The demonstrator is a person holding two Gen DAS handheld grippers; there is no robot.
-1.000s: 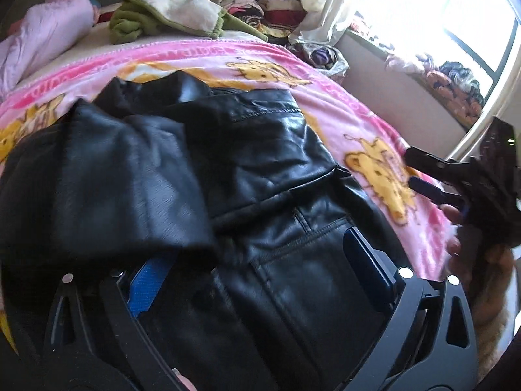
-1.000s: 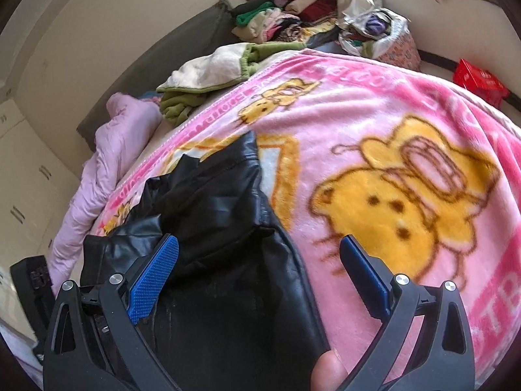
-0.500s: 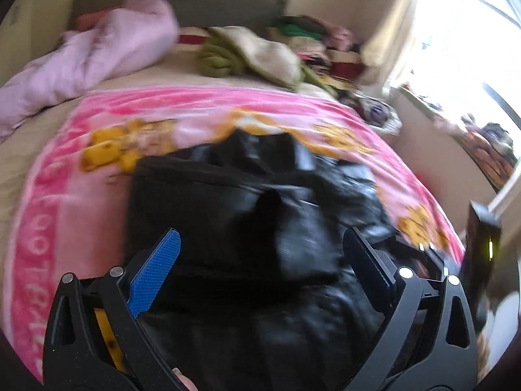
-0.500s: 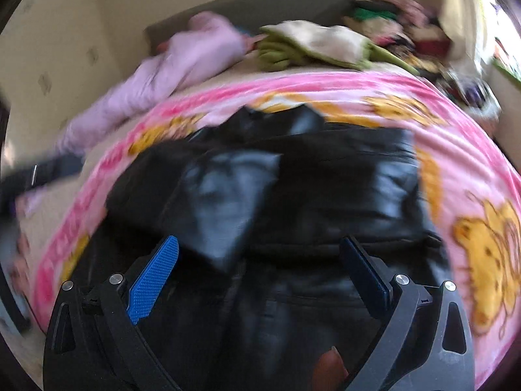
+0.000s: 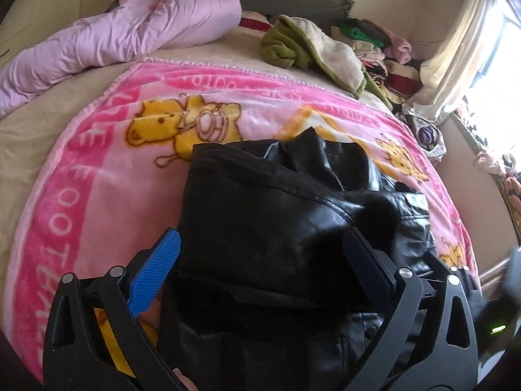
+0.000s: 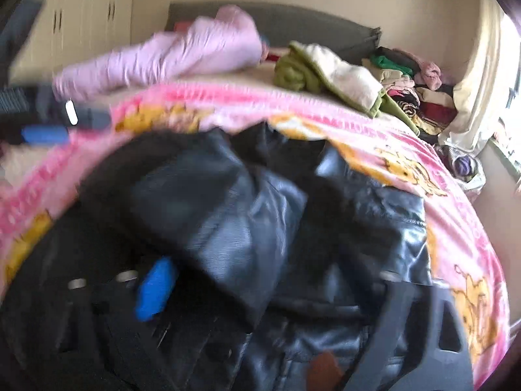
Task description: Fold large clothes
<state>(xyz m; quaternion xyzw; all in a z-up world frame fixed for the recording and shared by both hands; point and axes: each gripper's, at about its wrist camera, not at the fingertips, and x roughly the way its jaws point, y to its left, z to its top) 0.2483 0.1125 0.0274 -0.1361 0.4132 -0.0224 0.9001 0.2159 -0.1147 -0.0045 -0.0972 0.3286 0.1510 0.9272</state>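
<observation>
Black leather jacket (image 5: 293,228) heaped over the near middle of the pink blanket (image 5: 97,195), blocking any low pass there. Bare blanket toward the left edge. Far edge crowded: lilac quilt (image 5: 136,32) at the far left corner, green-and-cream bundle (image 5: 312,49) and stacked clothes (image 5: 381,52) (folded, mostly) far right.

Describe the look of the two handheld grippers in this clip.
The left gripper has a black plastic frame with triangular cut-outs and silver pivot pins; its fingers carry ribbed blue pads. The right gripper, blurred, shows the same black frame and a blue pad. No sleeves or cables show.
</observation>
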